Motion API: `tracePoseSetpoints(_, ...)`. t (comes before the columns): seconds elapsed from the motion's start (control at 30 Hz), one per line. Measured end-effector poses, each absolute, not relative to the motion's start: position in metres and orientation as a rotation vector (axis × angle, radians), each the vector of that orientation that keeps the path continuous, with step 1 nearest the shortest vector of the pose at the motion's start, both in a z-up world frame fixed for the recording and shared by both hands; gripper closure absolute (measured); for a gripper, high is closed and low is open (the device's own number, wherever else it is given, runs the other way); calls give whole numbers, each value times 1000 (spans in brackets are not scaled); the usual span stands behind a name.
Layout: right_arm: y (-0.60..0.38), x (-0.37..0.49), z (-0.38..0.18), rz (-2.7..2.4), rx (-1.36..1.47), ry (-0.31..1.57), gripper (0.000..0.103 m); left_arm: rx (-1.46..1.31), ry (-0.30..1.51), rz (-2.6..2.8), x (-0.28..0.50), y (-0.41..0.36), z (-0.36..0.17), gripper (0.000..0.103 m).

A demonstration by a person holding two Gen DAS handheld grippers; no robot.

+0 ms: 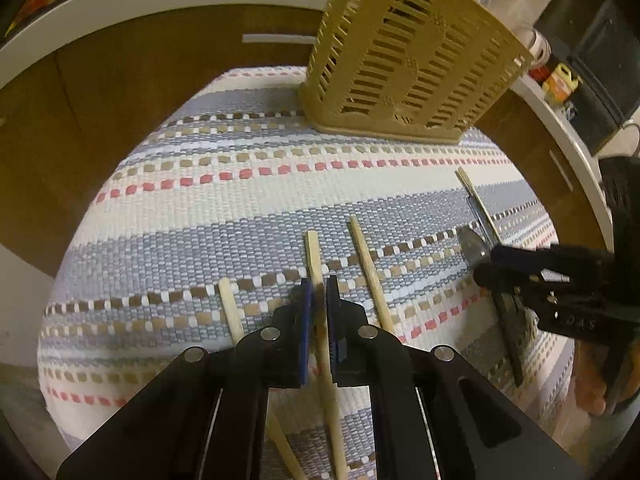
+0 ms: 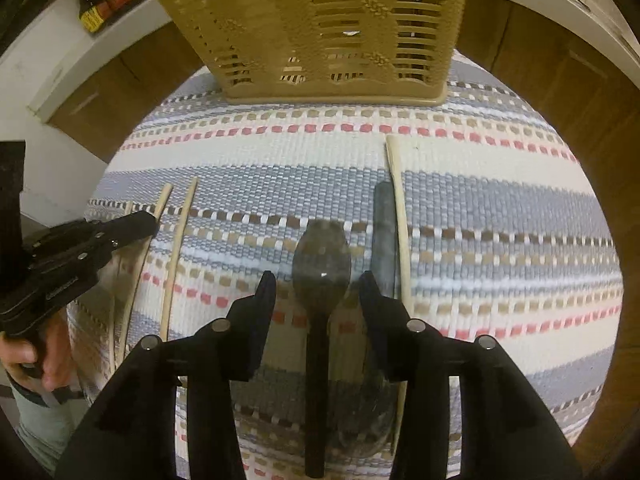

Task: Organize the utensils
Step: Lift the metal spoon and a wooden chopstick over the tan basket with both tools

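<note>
1. Left wrist cam sits right behind its own fingers (image 1: 306, 304), looking steeply down and forward, close over the striped mat (image 1: 168, 208).
2. Right wrist cam, same deal: behind its fingers (image 2: 266, 300), tilted down, close to the mat (image 2: 500, 200).
3. Both share the mat and the slotted basket (image 1: 404, 52) beyond the fingertips (image 2: 320, 28), and each catches the other tool off to one side.

Embossed letters on right gripper (image 1: 486, 262) body, roughly "DAS", partly legible; bottle labels (image 2: 94, 16) too blurred to read.
</note>
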State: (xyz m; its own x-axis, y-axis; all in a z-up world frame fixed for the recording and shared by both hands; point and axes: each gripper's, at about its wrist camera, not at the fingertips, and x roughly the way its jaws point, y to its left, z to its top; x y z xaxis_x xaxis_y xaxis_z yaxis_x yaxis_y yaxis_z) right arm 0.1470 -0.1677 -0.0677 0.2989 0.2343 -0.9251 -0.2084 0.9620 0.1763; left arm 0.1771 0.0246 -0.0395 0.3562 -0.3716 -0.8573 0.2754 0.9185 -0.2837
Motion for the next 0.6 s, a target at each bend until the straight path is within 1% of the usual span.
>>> tracePoseSetpoints(0.1,-158,153,-67,274,-46,1262,65,-50,1182,-433,186,19,-39,97)
tracePoseSetpoints(0.17,-143,153,-69,239,-153,1256,72,7,1201,-433,187,12,-38,97)
tracePoseSetpoints(0.23,-136,152,-69,234,-191,1250,74,89,1211,-426,187,3,-37,96)
tracePoseSetpoints(0.3,-134,153,-69,233,-192,1249,75,160,1214,-416,186,-6,-37,95)
tracePoseSetpoints(0.43,-139,150,-69,246,-186,1217,75,218,1192,-388,181,-15,-37,98)
tracePoseSetpoints(0.5,-147,143,-65,286,-143,1196,76,216,1165,-389,177,-17,-37,99)
tracePoseSetpoints(0.6,-161,128,-54,338,-70,1142,76,78,1080,-423,170,-5,-26,99)
